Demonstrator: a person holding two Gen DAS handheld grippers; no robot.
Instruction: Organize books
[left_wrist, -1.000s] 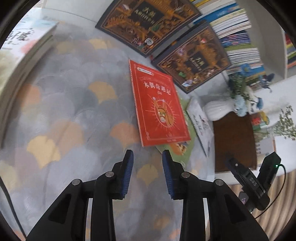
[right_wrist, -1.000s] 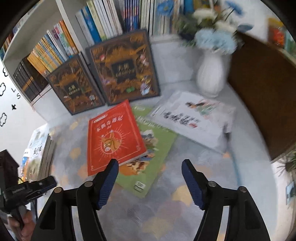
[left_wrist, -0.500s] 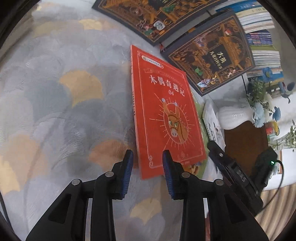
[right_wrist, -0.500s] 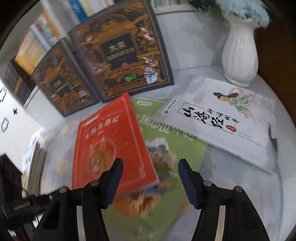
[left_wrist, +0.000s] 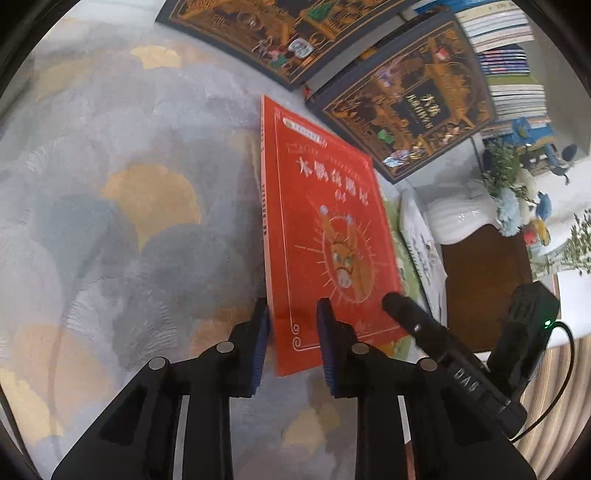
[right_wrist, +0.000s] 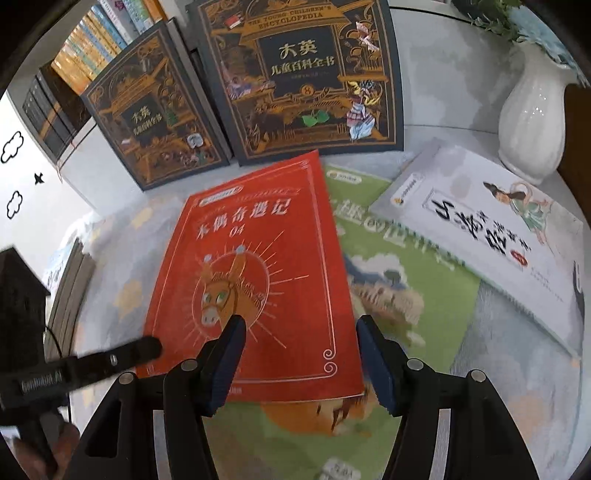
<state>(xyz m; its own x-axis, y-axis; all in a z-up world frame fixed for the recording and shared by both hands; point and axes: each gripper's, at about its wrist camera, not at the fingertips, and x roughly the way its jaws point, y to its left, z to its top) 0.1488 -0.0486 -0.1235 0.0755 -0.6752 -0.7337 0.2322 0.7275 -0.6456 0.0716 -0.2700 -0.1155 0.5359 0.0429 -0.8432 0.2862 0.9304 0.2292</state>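
Observation:
A red book with a donkey on its cover (left_wrist: 325, 229) (right_wrist: 251, 273) lies on the patterned rug, partly over a green book (right_wrist: 399, 295) (left_wrist: 395, 229). A white book (right_wrist: 480, 225) (left_wrist: 421, 240) overlaps the green one at the right. My left gripper (left_wrist: 291, 332) is open, its jaws straddling the red book's near left corner at the spine. My right gripper (right_wrist: 299, 354) is open wide, its jaws over the red book's near right corner. Each gripper shows in the other's view: the right (left_wrist: 443, 354), the left (right_wrist: 85, 369).
Two dark encyclopedia volumes (right_wrist: 303, 74) (right_wrist: 155, 110) lean against a bookshelf full of books (right_wrist: 92, 48) at the back. A white vase with flowers (right_wrist: 532, 110) stands at the right beside a brown cabinet (left_wrist: 484, 288). A pile of books (right_wrist: 70, 291) lies at the left.
Both grippers have moved forward to the red book. The left jaws now straddle its near left corner; the right jaws are over its near right corner. The book seems not to have moved.

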